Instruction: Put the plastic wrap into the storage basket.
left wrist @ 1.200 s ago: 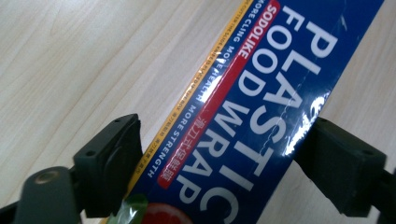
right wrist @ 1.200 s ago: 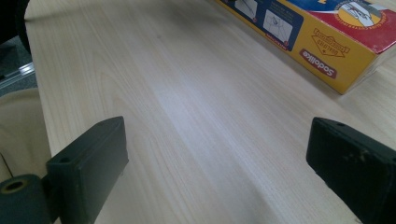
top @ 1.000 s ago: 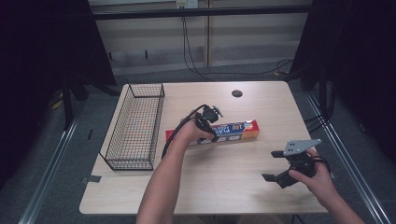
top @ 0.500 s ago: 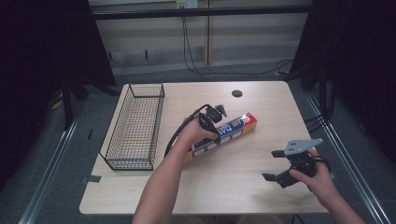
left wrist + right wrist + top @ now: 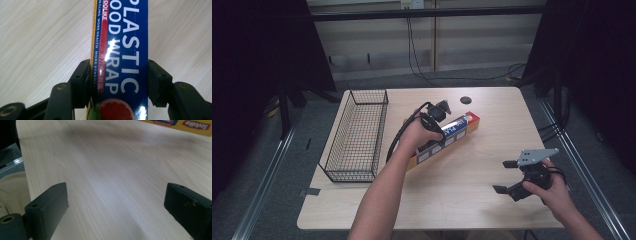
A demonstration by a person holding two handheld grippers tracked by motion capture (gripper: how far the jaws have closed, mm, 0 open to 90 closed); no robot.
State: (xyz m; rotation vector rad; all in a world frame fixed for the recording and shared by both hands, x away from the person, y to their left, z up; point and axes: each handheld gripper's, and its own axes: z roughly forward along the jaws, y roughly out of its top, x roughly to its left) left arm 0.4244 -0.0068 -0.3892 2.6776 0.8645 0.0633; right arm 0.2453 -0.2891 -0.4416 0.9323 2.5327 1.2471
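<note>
Pretty dim room overall. Light wood rectangular table [image 5: 472, 200] with rounded corners sits on grey carpet floor [image 5: 267, 200]. Pale panelled back wall [image 5: 472, 45] has black cables [image 5: 414, 55] hanging down it, dark curtains [image 5: 257, 60] either side.

left gripper [image 5: 435, 131] on wrap box [image 5: 445, 139] (angled); wire basket [image 5: 357, 134] beside

left gripper [image 5: 117, 82] jaws clamped mid-table, forearm reaching forward; right gripper [image 5: 510, 176] held low, jaws spread wide.
</note>
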